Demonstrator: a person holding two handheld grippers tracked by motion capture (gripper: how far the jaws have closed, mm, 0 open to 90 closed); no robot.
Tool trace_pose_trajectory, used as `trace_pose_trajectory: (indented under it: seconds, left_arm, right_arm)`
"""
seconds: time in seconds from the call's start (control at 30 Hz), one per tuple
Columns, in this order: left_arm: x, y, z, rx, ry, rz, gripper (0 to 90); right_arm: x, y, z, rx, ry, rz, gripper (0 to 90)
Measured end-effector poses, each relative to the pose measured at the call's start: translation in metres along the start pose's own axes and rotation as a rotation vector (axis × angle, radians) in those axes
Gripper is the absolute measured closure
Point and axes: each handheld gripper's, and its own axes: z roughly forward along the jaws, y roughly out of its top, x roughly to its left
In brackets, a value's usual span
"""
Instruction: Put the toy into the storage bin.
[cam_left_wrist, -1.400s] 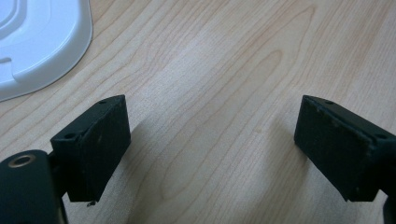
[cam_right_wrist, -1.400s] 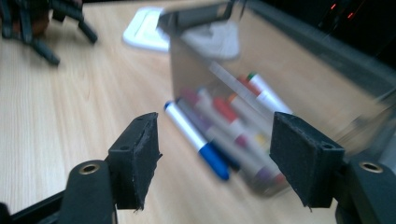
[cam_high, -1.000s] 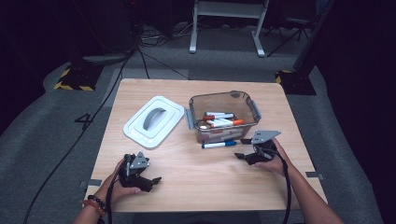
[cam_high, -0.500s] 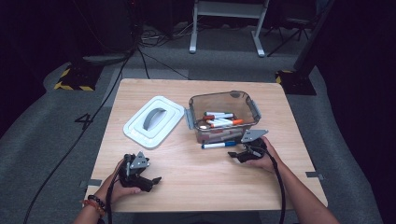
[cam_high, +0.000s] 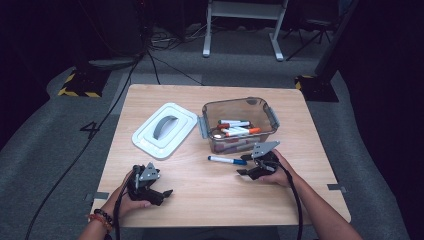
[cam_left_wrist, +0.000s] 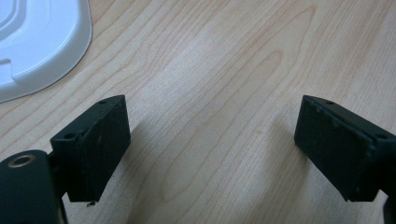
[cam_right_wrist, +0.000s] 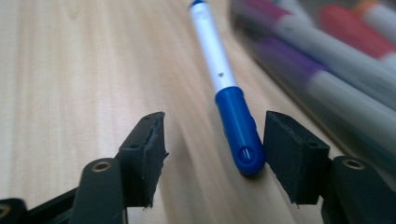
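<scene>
A blue-capped white marker (cam_high: 227, 160) lies on the wooden table (cam_high: 200, 200) just in front of a clear container (cam_high: 235, 101). My right gripper (cam_high: 241, 166) sits low at the marker's capped end. In the right gripper view the blue cap (cam_right_wrist: 239, 133) lies between the jaws of the right gripper (cam_right_wrist: 215, 154), close to the right-hand pad, with a wide gap to the other pad. These jaws have just been closing and do not clamp the marker. My left gripper (cam_high: 165, 196) rests at the table's front left, open over bare wood (cam_left_wrist: 210, 140).
The container holds several markers (cam_high: 235, 127), seen blurred close by in the right gripper view (cam_right_wrist: 327, 56). Its white lid (cam_high: 165, 130) with a grey handle lies flat to the container's left, a corner showing in the left gripper view (cam_left_wrist: 37, 46).
My right gripper has moved left and slightly down to the marker's cap, and its jaws have narrowed around it. The left gripper has stayed in place.
</scene>
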Motion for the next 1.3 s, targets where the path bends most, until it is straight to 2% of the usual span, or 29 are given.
trace_pose_trajectory:
  seconds: [0.07, 0.2, 0.33, 0.43, 0.57, 0.7, 0.9, 1.3]
  left_arm:
    - [0.0, 0.0, 0.0, 0.0, 0.0, 0.0, 11.1]
    - [0.0, 0.0, 0.0, 0.0, 0.0, 0.0, 11.0]
    - [0.0, 0.0, 0.0, 0.0, 0.0, 0.0, 11.0]
    - [0.0, 0.0, 0.0, 0.0, 0.0, 0.0, 11.0]
    - [0.0, 0.0, 0.0, 0.0, 0.0, 0.0, 11.0]
    - [0.0, 0.0, 0.0, 0.0, 0.001, 0.0, 11.0]
    - [0.0, 0.0, 0.0, 0.0, 0.001, 0.0, 11.1]
    - [0.0, 0.0, 0.0, 0.0, 0.0, 0.001, 11.0]
  right_arm:
    - [0.004, 0.005, 0.003, 0.003, 0.022, -0.023, 40.8]
    - [0.007, 0.014, 0.01, 0.014, 0.028, -0.03, 38.8]
    - [0.01, 0.018, 0.019, 0.051, 0.055, -0.036, 48.5]
    - [0.011, 0.019, 0.018, 0.058, 0.061, -0.039, 57.1]
    - [0.018, 0.022, 0.017, 0.091, 0.059, -0.063, 73.3]
    - [0.023, 0.023, 0.017, 0.088, 0.043, -0.073, 73.9]
    - [0.027, 0.021, 0.013, 0.094, 0.059, -0.101, 74.0]
    - [0.031, 0.025, -0.016, 0.037, 0.031, -0.115, 74.0]
